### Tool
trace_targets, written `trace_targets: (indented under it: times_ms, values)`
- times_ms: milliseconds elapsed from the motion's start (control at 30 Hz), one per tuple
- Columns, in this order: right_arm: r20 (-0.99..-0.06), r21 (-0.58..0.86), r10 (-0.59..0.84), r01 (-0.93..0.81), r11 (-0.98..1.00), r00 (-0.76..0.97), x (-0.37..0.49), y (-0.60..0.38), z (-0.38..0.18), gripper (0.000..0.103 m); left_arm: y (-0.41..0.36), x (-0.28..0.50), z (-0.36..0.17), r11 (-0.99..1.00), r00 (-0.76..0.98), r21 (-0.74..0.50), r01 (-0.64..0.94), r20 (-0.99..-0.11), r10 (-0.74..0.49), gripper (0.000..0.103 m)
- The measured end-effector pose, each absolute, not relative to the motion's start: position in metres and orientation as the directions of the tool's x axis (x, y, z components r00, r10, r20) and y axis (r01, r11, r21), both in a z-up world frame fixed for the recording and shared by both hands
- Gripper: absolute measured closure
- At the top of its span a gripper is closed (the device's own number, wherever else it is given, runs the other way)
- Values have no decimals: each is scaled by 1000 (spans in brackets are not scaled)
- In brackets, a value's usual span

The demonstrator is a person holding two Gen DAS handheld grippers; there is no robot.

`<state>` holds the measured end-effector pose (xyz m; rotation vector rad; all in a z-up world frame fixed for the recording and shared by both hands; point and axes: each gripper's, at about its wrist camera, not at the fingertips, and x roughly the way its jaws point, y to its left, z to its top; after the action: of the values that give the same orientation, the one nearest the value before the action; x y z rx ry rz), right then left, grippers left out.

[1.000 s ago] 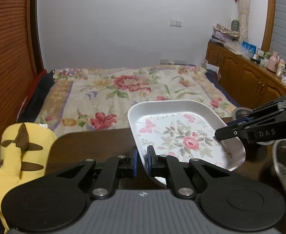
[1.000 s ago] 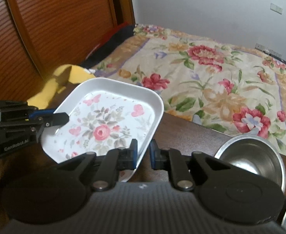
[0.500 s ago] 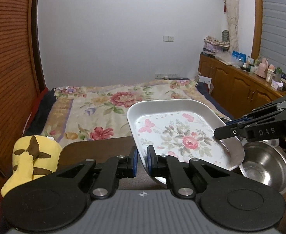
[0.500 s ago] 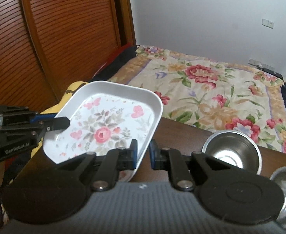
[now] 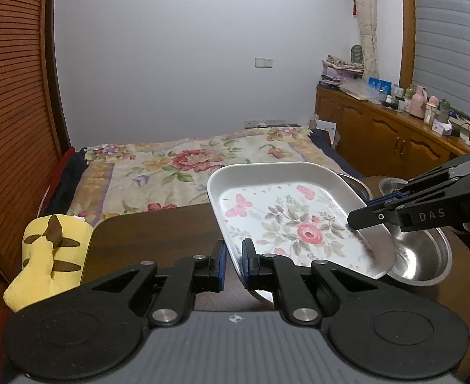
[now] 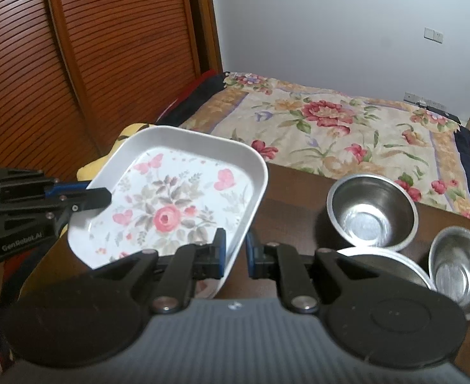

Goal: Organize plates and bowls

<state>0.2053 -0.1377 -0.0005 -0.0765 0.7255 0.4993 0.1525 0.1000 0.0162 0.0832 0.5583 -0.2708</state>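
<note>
White wall (image 5: 187,64), floral bed (image 6: 346,128), slatted wardrobe (image 6: 75,48), wooden sideboard (image 5: 378,137).

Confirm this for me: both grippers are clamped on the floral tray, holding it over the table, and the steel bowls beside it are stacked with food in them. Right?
One thing is off: the steel bowls are empty, as the right wrist view shows. The rest stands: the left gripper and right gripper are both clamped on the rim of the floral tray, holding it over the table.
</note>
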Motion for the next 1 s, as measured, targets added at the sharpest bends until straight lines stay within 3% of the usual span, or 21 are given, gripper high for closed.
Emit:
trace_targets:
  times_ms: [1000]
  values:
    - [-651, 130, 453, -498, 857, 609, 149, -138, -32, 88, 119, 94, -22, 961, 785, -68, 269, -563, -259, 92]
